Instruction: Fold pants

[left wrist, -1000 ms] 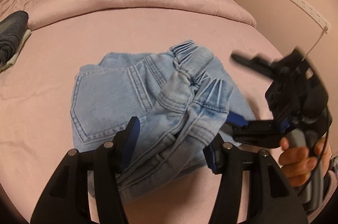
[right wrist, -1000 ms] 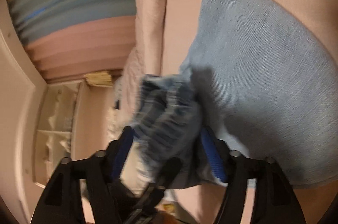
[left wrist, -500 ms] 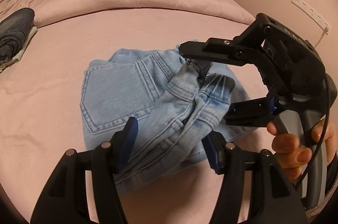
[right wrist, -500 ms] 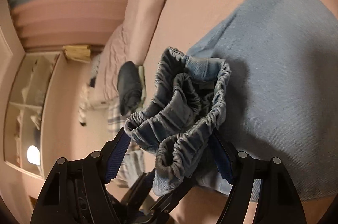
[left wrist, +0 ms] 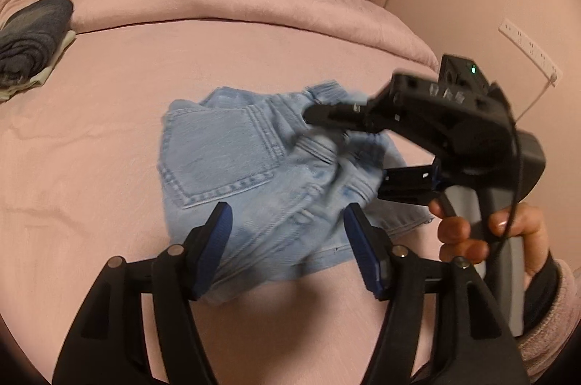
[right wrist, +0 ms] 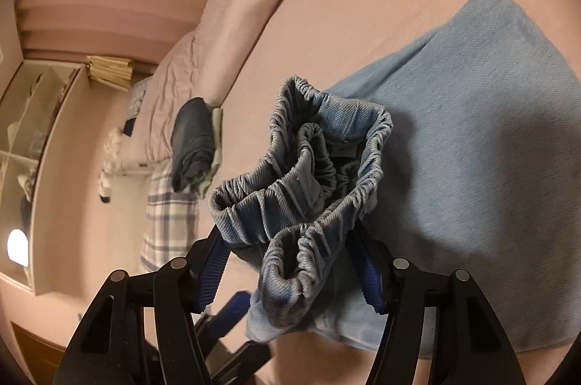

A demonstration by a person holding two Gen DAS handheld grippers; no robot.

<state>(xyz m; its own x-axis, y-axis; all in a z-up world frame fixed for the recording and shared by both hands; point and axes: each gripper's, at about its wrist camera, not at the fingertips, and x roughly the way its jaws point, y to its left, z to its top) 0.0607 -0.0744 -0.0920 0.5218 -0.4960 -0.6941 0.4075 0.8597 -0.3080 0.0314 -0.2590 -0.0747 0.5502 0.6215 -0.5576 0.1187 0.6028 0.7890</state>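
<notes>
Light blue denim pants (left wrist: pixel 225 159) lie bunched on the pink bed, back pocket facing up. My left gripper (left wrist: pixel 287 239) hovers just above their near edge, jaws wide apart and empty. My right gripper (left wrist: pixel 345 149) comes in from the right, its fingers on either side of the elastic waistband. In the right wrist view the gathered waistband (right wrist: pixel 305 189) stands bunched between my right gripper's (right wrist: pixel 290 272) blue pads, lifted off the rest of the pants (right wrist: pixel 490 167). The jaws look wide; whether the pads pinch the cloth is not clear.
A dark folded garment (left wrist: pixel 29 36) on a pale cloth lies at the bed's far left. A rolled pink duvet (left wrist: pixel 236 3) runs along the back. A wall with a white socket strip (left wrist: pixel 526 47) stands to the right. Shelves (right wrist: pixel 32 130) show beyond the bed.
My right gripper swung in over the pants and lifted the waistband. My left gripper drew back a little, so the pants sit farther from it.
</notes>
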